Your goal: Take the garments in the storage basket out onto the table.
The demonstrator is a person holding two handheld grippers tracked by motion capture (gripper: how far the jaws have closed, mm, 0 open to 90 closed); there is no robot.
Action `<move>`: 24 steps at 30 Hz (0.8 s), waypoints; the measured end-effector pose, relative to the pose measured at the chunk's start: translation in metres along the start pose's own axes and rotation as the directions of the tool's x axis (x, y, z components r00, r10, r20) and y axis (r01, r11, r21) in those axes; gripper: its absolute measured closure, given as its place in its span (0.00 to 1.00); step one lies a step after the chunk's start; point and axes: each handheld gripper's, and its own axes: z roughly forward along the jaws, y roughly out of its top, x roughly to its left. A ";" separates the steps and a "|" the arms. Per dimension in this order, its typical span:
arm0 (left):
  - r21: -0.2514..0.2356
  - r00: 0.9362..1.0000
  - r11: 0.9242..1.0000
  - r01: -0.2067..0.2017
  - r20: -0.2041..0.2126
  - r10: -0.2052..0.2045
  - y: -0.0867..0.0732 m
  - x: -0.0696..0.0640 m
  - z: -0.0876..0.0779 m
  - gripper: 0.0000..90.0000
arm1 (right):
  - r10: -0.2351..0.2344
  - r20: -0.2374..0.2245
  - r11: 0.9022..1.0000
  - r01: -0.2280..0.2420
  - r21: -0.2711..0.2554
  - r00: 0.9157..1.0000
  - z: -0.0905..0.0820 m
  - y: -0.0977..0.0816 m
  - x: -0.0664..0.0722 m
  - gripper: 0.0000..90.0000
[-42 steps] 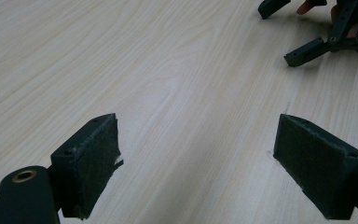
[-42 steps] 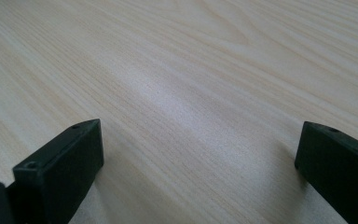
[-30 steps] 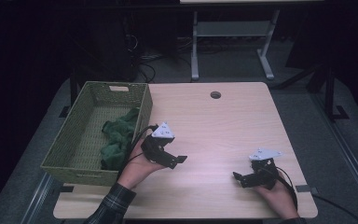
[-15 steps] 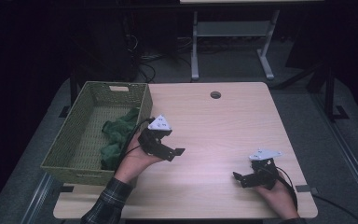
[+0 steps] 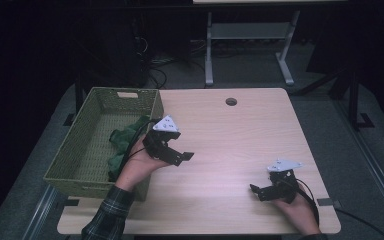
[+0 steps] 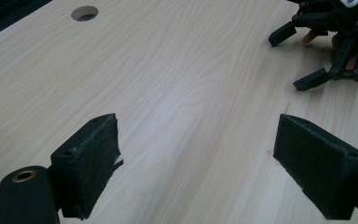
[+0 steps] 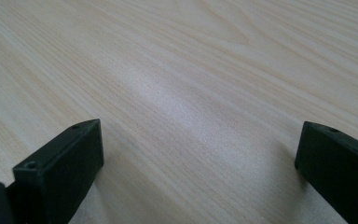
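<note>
Beside basket (image 5: pixel 87 150) rim, left gripper (image 5: pixel 180 155) open, right gripper (image 5: pixel 260 191) open nr front edge

Light wood-grain worktop (image 5: pixel 240 135), rectangular, round cable hole (image 5: pixel 231 101) near the far edge. Green woven basket (image 5: pixel 75 155) sits on its left side, overhanging the left edge, green cloth (image 5: pixel 122 142) inside. Rest of the surface is bare wood.

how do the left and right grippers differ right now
The left gripper sits beside the basket, near the table's middle; the right gripper sits near the front right corner. The left is held above the wood, while the right sits low, close to it. Both are open, empty and black with a grey plate on top.
</note>
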 end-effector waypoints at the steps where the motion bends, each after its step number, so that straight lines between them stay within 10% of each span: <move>1: 0.004 1.000 1.000 -0.003 -0.008 0.003 0.000 0.001 -0.001 0.15 | 0.000 0.000 1.000 0.000 0.000 1.000 0.000 0.000 0.000 0.01; 24: -0.014 0.992 0.999 0.048 -0.117 -0.049 -0.013 0.036 -0.047 0.15 | -0.005 0.000 1.000 0.005 -0.001 1.000 0.000 0.000 0.000 0.01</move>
